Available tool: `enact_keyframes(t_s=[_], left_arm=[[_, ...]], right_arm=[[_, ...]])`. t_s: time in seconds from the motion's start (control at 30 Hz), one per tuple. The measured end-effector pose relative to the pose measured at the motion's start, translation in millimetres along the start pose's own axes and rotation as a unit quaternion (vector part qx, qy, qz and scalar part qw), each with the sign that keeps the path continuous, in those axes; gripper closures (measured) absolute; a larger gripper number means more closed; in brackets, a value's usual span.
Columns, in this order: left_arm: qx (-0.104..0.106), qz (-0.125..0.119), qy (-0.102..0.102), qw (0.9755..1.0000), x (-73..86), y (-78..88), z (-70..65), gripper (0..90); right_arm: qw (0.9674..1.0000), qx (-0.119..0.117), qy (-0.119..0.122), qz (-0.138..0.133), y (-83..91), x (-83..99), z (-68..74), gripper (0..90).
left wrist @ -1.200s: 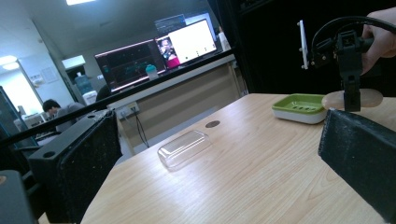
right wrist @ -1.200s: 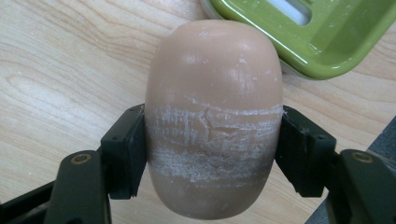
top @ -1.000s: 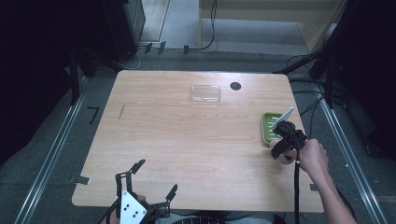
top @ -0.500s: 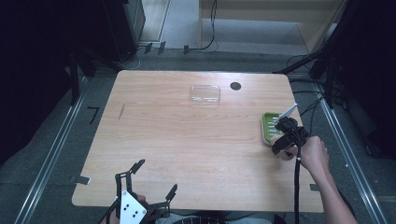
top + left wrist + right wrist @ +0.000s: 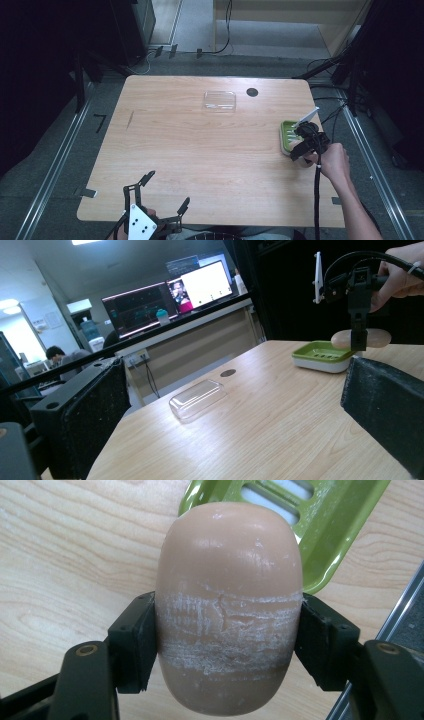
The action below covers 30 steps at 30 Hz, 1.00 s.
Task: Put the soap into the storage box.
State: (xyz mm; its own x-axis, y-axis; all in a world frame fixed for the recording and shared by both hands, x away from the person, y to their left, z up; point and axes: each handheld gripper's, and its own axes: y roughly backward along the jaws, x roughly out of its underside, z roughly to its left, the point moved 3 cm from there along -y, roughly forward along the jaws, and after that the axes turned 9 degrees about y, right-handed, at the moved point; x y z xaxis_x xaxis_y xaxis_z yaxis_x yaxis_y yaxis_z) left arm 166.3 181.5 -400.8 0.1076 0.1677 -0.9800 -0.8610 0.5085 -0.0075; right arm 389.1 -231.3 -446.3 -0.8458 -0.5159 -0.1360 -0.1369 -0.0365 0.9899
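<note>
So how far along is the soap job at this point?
Done: the right tool is shut on the bar of soap, lifted just above the green soap dish. In hand: carrying the soap, though where to can't be told. Left: setting it down; the clear lid lies apart at the far edge, and the left tool waits open near the front edge.

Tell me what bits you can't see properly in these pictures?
- Soap: its underside, in the right gripper view, hidden by its own bulk.
- Green soap dish: cut off by the top edge and partly covered by the soap.
- Left gripper: in the high view, its handle runs off the bottom edge.
- Screens behind the table: too blurred to read.
</note>
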Motion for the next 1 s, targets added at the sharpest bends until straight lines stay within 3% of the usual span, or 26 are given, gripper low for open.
enact_keyframes(t_s=[0.6, 1.0], left_arm=[[0.0, 0.0, -0.001, 1.0, 0.0, -0.1, -0.3, 0.0], [0.0, 0.0, 0.0, 1.0, 0.0, -0.4, -0.5, 0.0]], right_arm=[[0.9997, 0.005, -0.017, -0.014, 0.9, -6.2, -8.1, 33.3], [0.9988, 0.005, -0.041, -0.026, -1.3, -11.0, -14.2, 33.3]])
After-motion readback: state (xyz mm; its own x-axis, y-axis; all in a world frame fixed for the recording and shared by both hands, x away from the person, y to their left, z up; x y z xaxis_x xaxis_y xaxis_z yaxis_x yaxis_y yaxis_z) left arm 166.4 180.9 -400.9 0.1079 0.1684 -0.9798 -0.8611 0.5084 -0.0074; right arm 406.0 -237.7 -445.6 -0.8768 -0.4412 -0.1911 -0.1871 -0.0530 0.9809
